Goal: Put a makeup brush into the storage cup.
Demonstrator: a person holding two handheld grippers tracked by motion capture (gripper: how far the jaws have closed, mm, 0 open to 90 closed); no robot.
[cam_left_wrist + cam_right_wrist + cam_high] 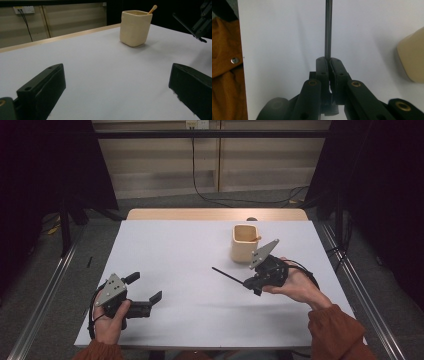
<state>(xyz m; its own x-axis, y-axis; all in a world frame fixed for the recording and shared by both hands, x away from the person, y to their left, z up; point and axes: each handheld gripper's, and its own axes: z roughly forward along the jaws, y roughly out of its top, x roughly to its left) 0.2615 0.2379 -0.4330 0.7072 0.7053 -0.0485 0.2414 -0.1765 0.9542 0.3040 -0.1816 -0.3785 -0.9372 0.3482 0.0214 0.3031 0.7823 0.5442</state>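
Right of centre in the high view, the right gripper [248, 282] has its jaws pinched tight on a thin black stick [227, 275], which juts out toward the middle of the white table [175, 255]. Just above it stands a cream square cup [244, 243] with a wooden stick [256, 238] inside. At lower left, the left gripper [145, 287] rests with jaws spread wide, holding nothing.

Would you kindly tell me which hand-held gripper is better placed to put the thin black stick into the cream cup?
The right hand-held gripper: it already clamps the black stick beside the cup. The left hand-held gripper sits open, farther off.
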